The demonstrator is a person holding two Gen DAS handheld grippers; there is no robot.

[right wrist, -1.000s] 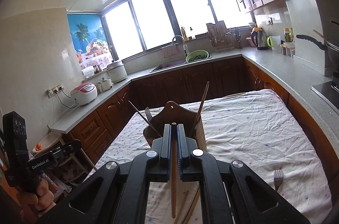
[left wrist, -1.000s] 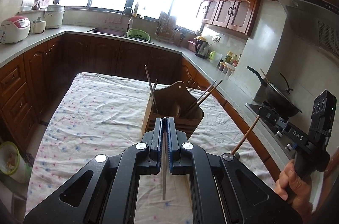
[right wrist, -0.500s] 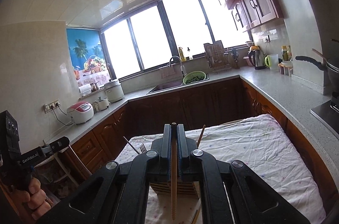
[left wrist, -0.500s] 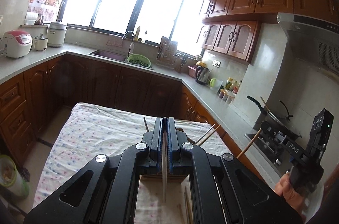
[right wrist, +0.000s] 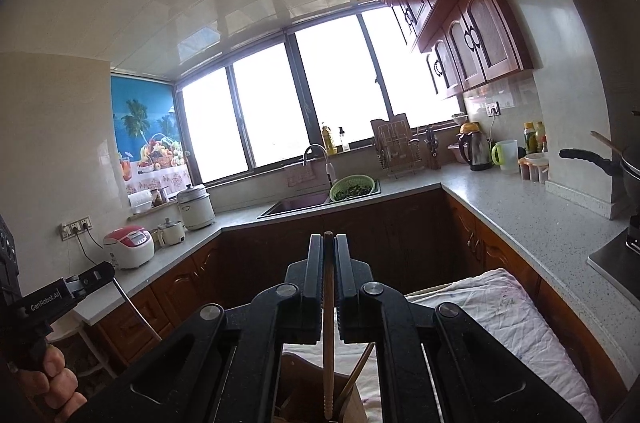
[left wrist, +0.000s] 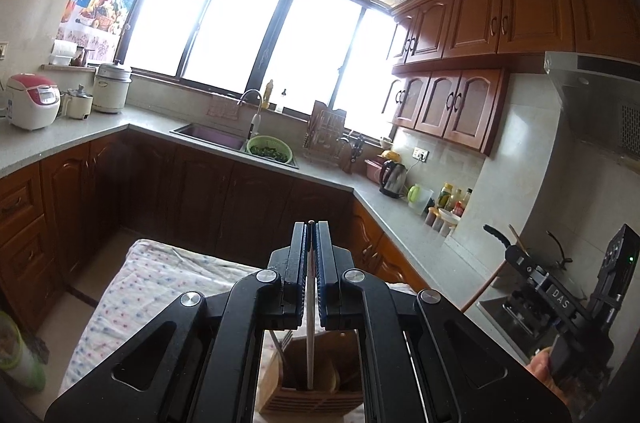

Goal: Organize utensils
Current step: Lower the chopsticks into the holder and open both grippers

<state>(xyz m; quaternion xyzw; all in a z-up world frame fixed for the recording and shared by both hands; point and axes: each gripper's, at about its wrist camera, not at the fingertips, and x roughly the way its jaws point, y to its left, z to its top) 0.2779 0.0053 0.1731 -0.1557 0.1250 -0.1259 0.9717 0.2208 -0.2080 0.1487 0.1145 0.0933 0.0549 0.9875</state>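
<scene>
Left tongs: clamped on a pale metal chopstick, hanging tip-down. Right tongs: clamped on a wooden chopstick, likewise. Change: both have risen from low over the cloth-covered counter to above the wooden utensil holder, near its front edge. Tips appear inside its slots, though the view is cramped. Release likely next.

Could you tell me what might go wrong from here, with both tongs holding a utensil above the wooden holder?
The left tongs pinch a thin metal chopstick, so it could slip or swing. The wooden chopstick in the right tongs hangs over the already crowded wooden holder and might catch on utensils there.
</scene>
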